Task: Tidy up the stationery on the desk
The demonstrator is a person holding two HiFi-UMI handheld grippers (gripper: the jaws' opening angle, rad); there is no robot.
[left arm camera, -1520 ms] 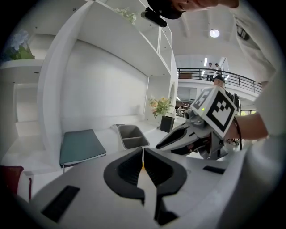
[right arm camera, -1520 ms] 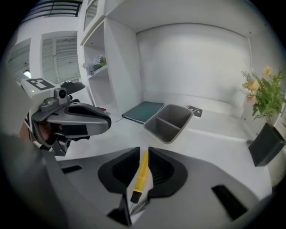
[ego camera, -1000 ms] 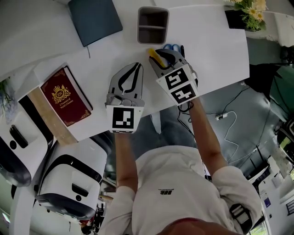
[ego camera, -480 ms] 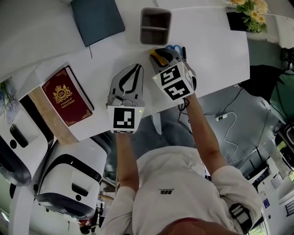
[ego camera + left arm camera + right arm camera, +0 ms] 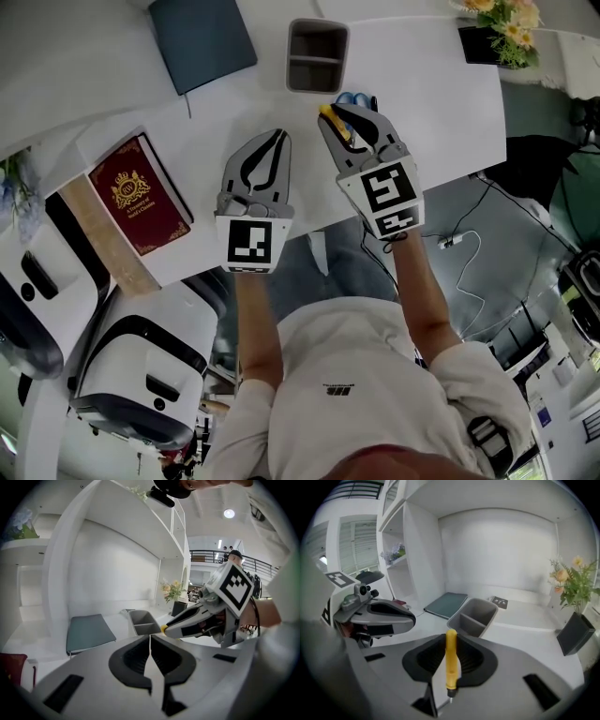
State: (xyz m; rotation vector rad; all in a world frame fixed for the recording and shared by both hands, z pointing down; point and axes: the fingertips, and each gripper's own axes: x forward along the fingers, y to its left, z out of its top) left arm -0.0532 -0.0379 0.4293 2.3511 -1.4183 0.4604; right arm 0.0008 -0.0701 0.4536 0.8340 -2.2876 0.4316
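Observation:
My right gripper (image 5: 339, 120) (image 5: 451, 656) is shut on a yellow pen (image 5: 451, 660) (image 5: 332, 120), held upright between the pads above the white desk (image 5: 422, 103); its jaws have just been closing on it. The grey two-compartment organiser (image 5: 317, 56) (image 5: 474, 616) (image 5: 143, 621) stands just beyond it. Blue-handled scissors (image 5: 352, 97) lie on the desk by the right gripper. My left gripper (image 5: 266, 150) (image 5: 150, 644) hovers to the left of it, shut with nothing between the pads; the right gripper (image 5: 168, 629) shows in its view.
A dark teal notebook (image 5: 202, 39) (image 5: 445, 604) lies at the back left, a red hardcover book (image 5: 136, 195) at the left. A black vase with flowers (image 5: 497, 28) (image 5: 574, 630) stands at the back right. White shelving rises behind the desk.
The right gripper has lifted off the desk with the yellow pen between its jaws and tilted more level. The left gripper has stayed in place.

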